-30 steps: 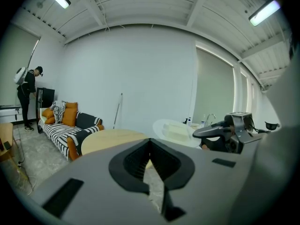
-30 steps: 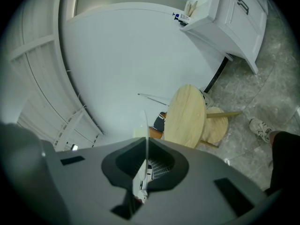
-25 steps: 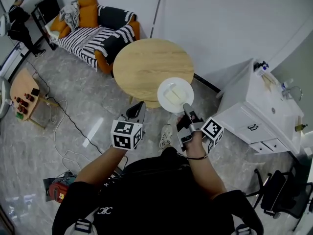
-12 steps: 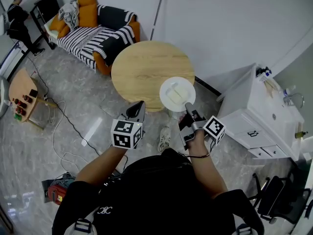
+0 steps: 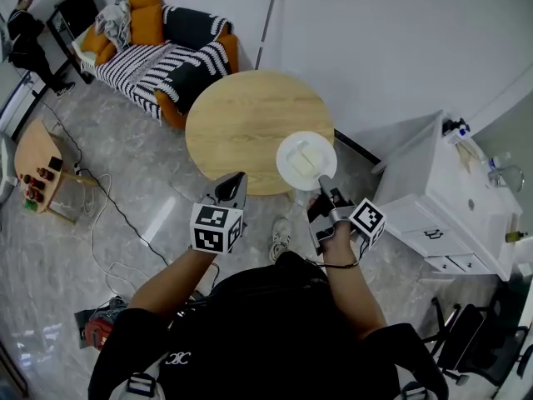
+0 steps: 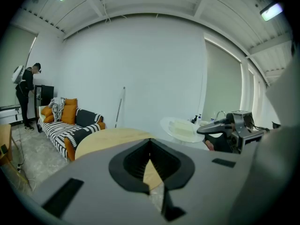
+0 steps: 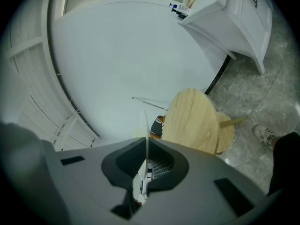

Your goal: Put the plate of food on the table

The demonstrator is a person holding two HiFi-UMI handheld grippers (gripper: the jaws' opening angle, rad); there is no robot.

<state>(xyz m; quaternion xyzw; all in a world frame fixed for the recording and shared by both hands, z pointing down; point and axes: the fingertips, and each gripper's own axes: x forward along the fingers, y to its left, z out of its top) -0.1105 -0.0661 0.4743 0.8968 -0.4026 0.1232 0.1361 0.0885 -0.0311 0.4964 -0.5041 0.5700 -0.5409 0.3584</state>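
Observation:
A white plate (image 5: 306,160) carrying a pale yellow block of food hangs level over the near right edge of the round wooden table (image 5: 241,123). My right gripper (image 5: 321,192) is shut on the plate's near rim. In the right gripper view the plate (image 7: 146,135) shows edge-on as a thin line between the jaws. My left gripper (image 5: 231,188) is held just short of the table's near edge, shut with nothing in it. From the left gripper view the plate (image 6: 180,128) and the right gripper (image 6: 220,125) are seen to the right, beyond the tabletop (image 6: 110,139).
A striped sofa with orange cushions (image 5: 166,52) stands behind the table. A white cabinet (image 5: 450,198) is to the right and a black chair (image 5: 479,340) at the lower right. A small wooden side table (image 5: 37,169) and floor cables (image 5: 117,215) lie to the left. A person (image 5: 25,23) stands far left.
The plate and my right gripper have drifted slightly right and farther forward. The left gripper has hardly moved.

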